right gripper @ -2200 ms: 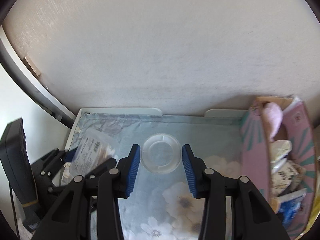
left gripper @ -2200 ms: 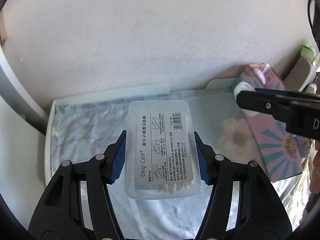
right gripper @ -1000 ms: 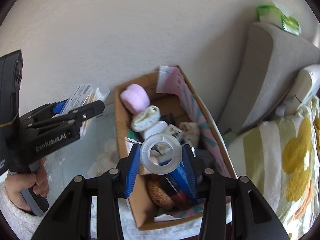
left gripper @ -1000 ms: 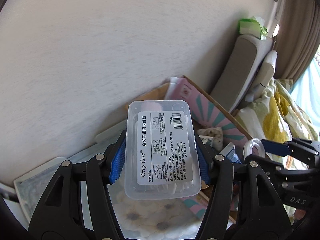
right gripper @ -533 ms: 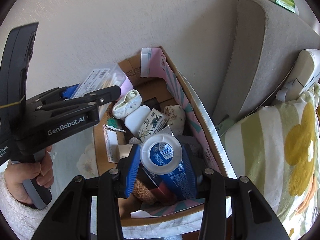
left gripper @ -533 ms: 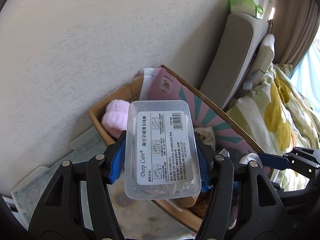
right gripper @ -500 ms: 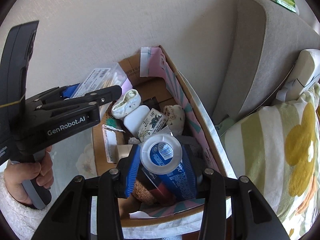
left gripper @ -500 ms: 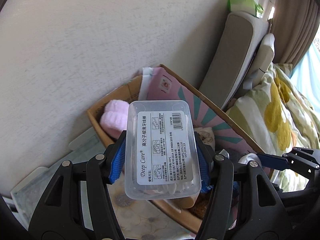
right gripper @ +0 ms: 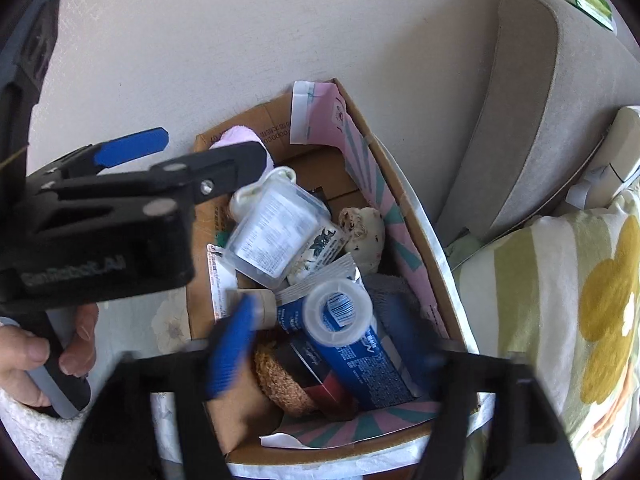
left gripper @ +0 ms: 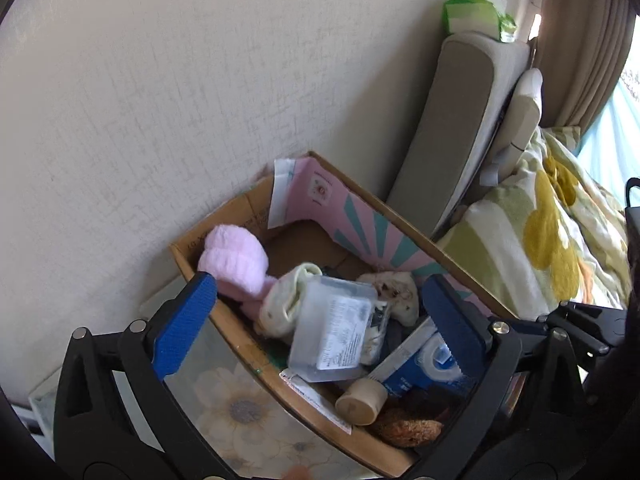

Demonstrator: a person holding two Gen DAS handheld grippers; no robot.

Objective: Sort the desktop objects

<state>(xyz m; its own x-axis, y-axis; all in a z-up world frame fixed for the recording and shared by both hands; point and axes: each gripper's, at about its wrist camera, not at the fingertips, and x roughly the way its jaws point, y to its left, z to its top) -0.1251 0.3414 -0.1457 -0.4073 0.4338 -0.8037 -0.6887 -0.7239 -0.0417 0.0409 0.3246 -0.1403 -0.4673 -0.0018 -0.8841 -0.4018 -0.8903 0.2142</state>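
The clear plastic swab box (left gripper: pixel 334 330) with a white label lies tilted inside the pink cardboard box (left gripper: pixel 352 216), among other items; it also shows in the right wrist view (right gripper: pixel 274 236). The clear round lid (right gripper: pixel 338 312) rests on a blue carton (right gripper: pixel 372 360) in the box; it also shows in the left wrist view (left gripper: pixel 440 358). My left gripper (left gripper: pixel 320 324) is open and empty above the box. My right gripper (right gripper: pixel 324 344) is open, blurred, above the lid.
The box (right gripper: pixel 400 216) also holds a pink fluffy item (left gripper: pixel 234 260), a rolled cloth (left gripper: pixel 286 300), a cork-coloured cylinder (left gripper: pixel 362 400) and a brown scrubber (right gripper: pixel 280 376). A grey cushion (left gripper: pixel 452 120) and a yellow-flowered blanket (right gripper: pixel 580 300) lie to the right. A wall stands behind.
Both grippers have opened. The swab box has dropped from my left gripper into the cardboard box, and the round lid has dropped from my right gripper onto the blue carton.
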